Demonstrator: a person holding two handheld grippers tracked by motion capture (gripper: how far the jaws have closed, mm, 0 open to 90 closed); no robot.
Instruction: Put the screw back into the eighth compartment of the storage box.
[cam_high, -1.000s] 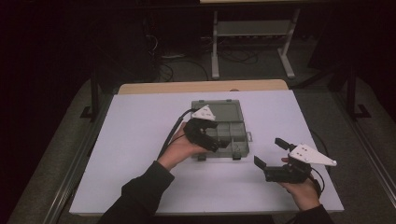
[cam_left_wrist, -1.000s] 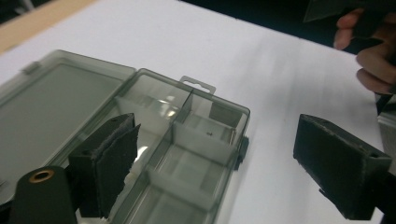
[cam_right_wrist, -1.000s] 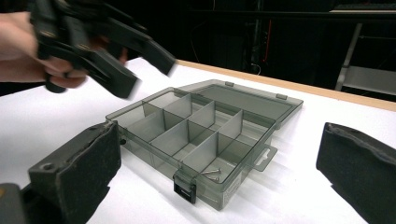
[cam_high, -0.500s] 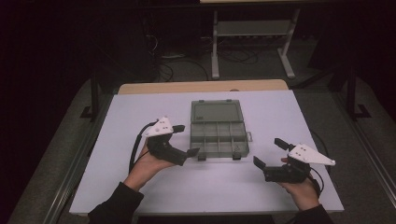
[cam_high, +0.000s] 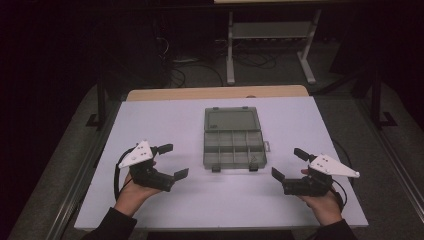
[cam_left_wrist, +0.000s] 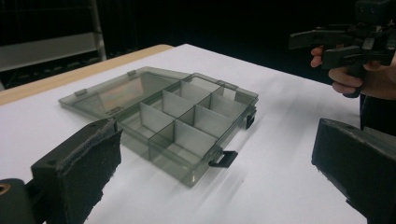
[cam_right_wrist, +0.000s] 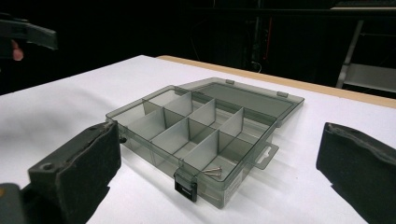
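Observation:
A grey see-through compartment box (cam_high: 234, 148) lies at the middle of the white table (cam_high: 165, 117), its lid (cam_high: 230, 120) folded flat on the far side. A small metal piece (cam_right_wrist: 213, 171) rests in one near compartment. My left gripper (cam_high: 175, 161) hovers left of the box, apart from it. Its jaws have just opened wider and hold nothing; one pad (cam_left_wrist: 88, 163) frames the box (cam_left_wrist: 173, 126). My right gripper (cam_high: 287, 163) stands open and empty right of the box (cam_right_wrist: 196, 135), and it also appears far off as the right gripper (cam_left_wrist: 336, 42).
A wooden strip (cam_high: 215, 93) runs along the table's far edge. Beyond it a metal stand (cam_high: 270, 35) and cables (cam_high: 190, 62) sit on the dark floor. Bare white tabletop lies on both sides of the box and in front of it.
My left gripper has pulled back from over the box to the left and nearer the front edge, with its jaws wider. The right gripper and the box have not moved.

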